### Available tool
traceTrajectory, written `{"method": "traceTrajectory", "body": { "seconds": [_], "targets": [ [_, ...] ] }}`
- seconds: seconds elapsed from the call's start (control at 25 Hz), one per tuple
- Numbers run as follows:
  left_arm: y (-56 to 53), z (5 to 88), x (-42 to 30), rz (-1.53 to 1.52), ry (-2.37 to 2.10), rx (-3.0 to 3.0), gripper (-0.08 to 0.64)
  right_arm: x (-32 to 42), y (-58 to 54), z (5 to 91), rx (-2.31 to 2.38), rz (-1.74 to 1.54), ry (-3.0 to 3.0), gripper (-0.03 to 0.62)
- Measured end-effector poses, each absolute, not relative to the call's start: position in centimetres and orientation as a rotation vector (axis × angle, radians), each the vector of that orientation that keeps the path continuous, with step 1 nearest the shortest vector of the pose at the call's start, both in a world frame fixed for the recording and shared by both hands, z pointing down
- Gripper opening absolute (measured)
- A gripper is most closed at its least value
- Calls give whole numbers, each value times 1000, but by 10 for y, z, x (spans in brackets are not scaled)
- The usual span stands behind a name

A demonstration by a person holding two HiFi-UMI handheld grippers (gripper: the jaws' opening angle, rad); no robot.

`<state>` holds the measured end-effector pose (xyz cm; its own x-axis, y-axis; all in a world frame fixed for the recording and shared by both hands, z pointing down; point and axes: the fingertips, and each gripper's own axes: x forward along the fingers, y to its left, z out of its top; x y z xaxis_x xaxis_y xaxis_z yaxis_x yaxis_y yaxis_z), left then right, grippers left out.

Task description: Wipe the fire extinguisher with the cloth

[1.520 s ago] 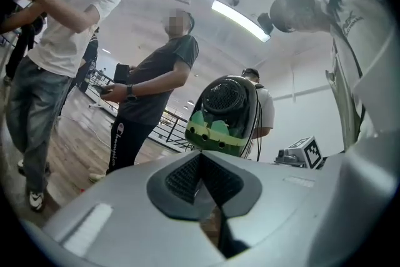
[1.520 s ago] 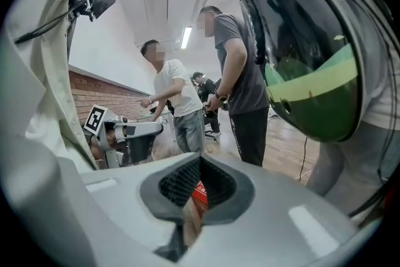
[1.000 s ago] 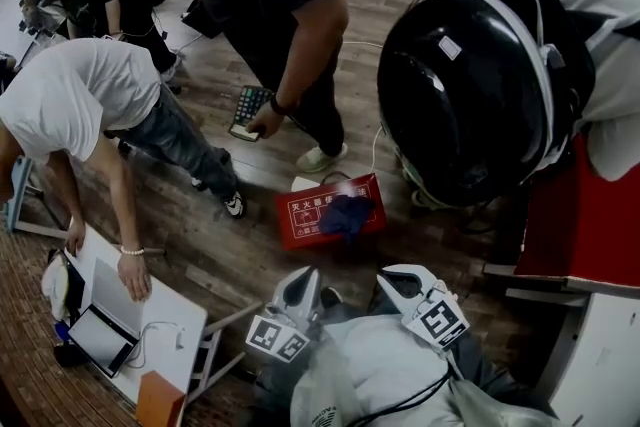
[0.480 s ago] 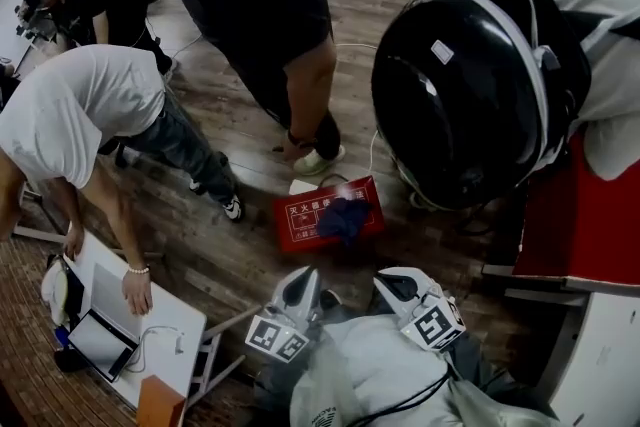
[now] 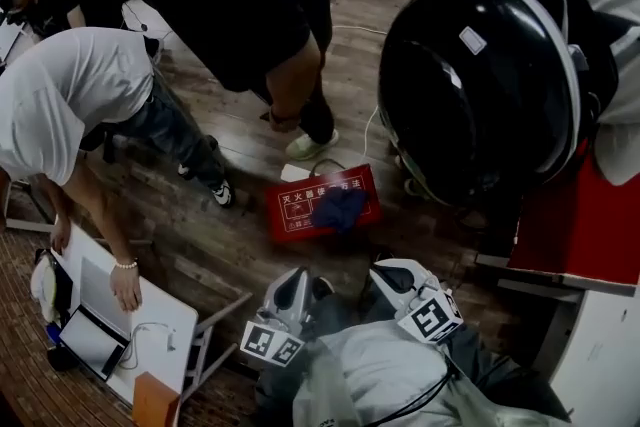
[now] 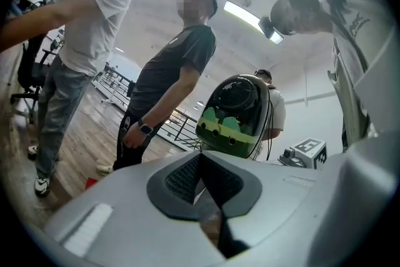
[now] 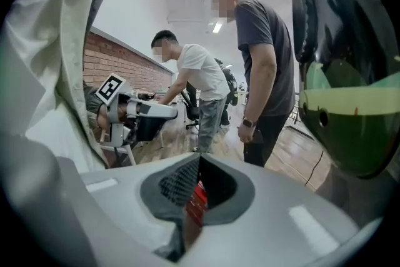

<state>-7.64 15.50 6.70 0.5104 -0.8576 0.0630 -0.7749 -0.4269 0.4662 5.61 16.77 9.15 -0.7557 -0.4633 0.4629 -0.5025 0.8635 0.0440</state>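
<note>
Blue cloth (image 5: 338, 208) lies on the red box (image 5: 296, 207) on the floor; left tongs (image 6: 201, 162) and right tongs (image 7: 199, 167) are clenched, empty.

Left hand-held gripper (image 5: 297, 279) and right hand-held gripper (image 5: 391, 276) are closed (empty).

Helmet (image 5: 480, 65): black, glossy, ahead and to the right of the right claw (image 5: 388, 273).
Person in dark shirt (image 5: 250, 5): standing beyond the left claw (image 5: 298, 277).
Person in white shirt (image 5: 60, 95): bent over, far left of the left claw.
Worktop (image 5: 170, 315): white, just left of the left claw, carrying a laptop (image 5: 95, 335).
Floor (image 5: 220, 245): dark wood planks.
</note>
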Motion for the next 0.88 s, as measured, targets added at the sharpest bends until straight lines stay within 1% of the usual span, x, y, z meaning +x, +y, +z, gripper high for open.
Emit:
{"method": "traceTrajectory", "body": {
  "seconds": [0.28, 0.56, 0.68, 0.72, 0.88],
  "targets": [
    [150, 113, -106, -256, -1418, 2216, 3, 35, 125, 151, 690, 267, -2557, 2],
    [144, 184, -126, -295, -1424, 2149, 3, 2, 104, 248, 719, 354, -2490, 3],
    [162, 201, -125, -244, -1381, 2144, 3, -9, 114, 258, 744, 347, -2502, 5],
    [166, 205, -124, -226, -1370, 2143, 3, -10, 117, 260, 760, 344, -2499, 19],
    [173, 221, -119, -199, -1304, 2121, 3, -1, 113, 271, 830, 267, -2425, 22]
  ]
}}
